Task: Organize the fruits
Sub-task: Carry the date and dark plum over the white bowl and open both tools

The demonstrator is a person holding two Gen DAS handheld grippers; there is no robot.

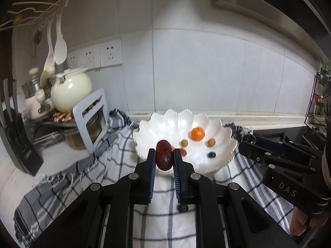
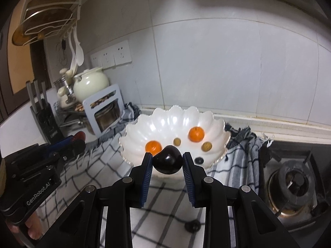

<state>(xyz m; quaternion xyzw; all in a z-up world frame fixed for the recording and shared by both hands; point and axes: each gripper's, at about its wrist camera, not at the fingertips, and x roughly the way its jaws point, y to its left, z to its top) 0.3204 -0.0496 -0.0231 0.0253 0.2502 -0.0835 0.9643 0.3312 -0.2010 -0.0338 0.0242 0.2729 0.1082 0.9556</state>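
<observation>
A white scalloped bowl (image 1: 144,127) (image 2: 132,131) stands on a checked cloth and holds two oranges (image 2: 153,146) (image 2: 196,134), two small green fruits (image 2: 177,141) (image 2: 206,146) and a dark berry (image 2: 199,160). In front of the bowl's near rim my left gripper (image 1: 164,152) is shut on an oblong dark red fruit (image 1: 164,159). Level with it, my right gripper (image 2: 167,155) is shut on a round dark purple fruit (image 2: 168,163). Each view shows the other gripper at its edge (image 1: 247,141) (image 2: 77,141). One small dark fruit (image 2: 192,225) (image 1: 182,207) lies on the cloth below the jaws.
The checked cloth (image 2: 86,177) covers the counter. At the left stand a cream teapot (image 1: 71,92), a glass jar in a grey frame (image 1: 94,122) and a knife block (image 2: 46,119). A gas burner (image 2: 295,184) sits at the right. Tiled wall behind.
</observation>
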